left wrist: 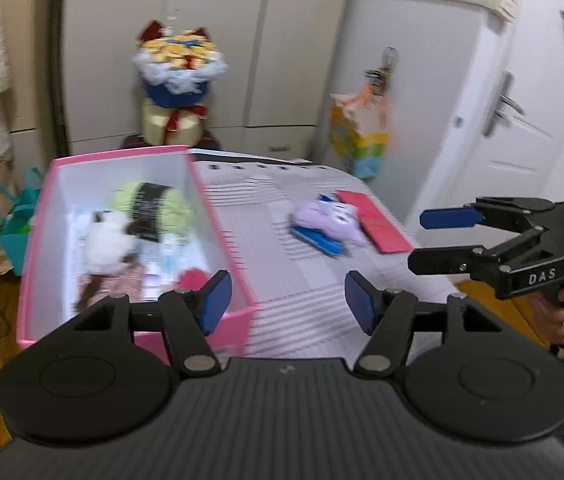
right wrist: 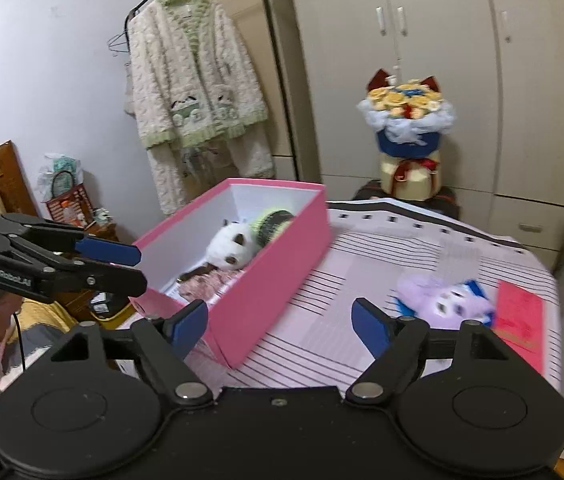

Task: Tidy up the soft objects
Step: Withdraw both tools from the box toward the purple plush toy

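Note:
A pink box stands open on the striped table. Inside lie a white panda plush, a green and black striped soft item and a pink patterned cloth. A purple plush lies on a blue item on the table to the right of the box. My left gripper is open and empty, above the box's near right corner. My right gripper is open and empty, above the table between box and purple plush.
A red envelope lies beside the purple plush. A flower bouquet stands behind the table before the wardrobe. A coat hangs at left. A colourful bag hangs on a door handle. Teal bags sit on the floor.

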`<state>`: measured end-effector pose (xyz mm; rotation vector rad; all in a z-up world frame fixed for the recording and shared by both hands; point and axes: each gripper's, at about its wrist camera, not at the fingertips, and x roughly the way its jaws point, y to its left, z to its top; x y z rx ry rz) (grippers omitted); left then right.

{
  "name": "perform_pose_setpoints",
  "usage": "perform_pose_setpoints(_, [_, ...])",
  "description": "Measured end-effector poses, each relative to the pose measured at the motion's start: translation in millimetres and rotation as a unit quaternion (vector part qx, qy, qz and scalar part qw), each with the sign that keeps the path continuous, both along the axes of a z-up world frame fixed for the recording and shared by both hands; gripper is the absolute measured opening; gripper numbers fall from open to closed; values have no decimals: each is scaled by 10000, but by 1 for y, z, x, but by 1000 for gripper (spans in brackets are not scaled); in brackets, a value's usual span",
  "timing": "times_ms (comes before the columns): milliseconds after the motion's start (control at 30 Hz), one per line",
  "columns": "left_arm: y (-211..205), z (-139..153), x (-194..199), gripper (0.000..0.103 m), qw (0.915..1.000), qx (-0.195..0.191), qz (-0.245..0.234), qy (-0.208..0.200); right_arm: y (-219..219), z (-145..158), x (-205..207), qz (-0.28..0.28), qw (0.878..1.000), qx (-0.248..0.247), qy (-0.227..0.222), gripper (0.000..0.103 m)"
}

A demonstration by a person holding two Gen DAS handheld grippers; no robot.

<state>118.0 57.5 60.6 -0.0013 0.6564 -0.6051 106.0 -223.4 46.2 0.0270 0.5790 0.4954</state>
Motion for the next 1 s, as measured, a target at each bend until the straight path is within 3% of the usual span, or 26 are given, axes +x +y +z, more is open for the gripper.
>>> perform_pose_setpoints(300, [-66, -9, -8, 64, 9972, 27, -733, 152, -62, -17, -27, -468, 9988, -126, 23, 88])
perform_pose_setpoints(633, [-118, -31, 24, 65, 9950, 20, -874, 482, -96, -45, -15, -517, 9986, -108, 9, 89])
perform_pose_setpoints(767, [-130, -40, 44, 65, 9957, -105, -760, 520, -94, -61, 2, -499, 9987, -81, -49, 90])
perform_pose_setpoints(1000, [-145, -64, 98, 65, 9986, -320, 4, 430, -78, -90, 56, -644, 9976, -49, -265, 90])
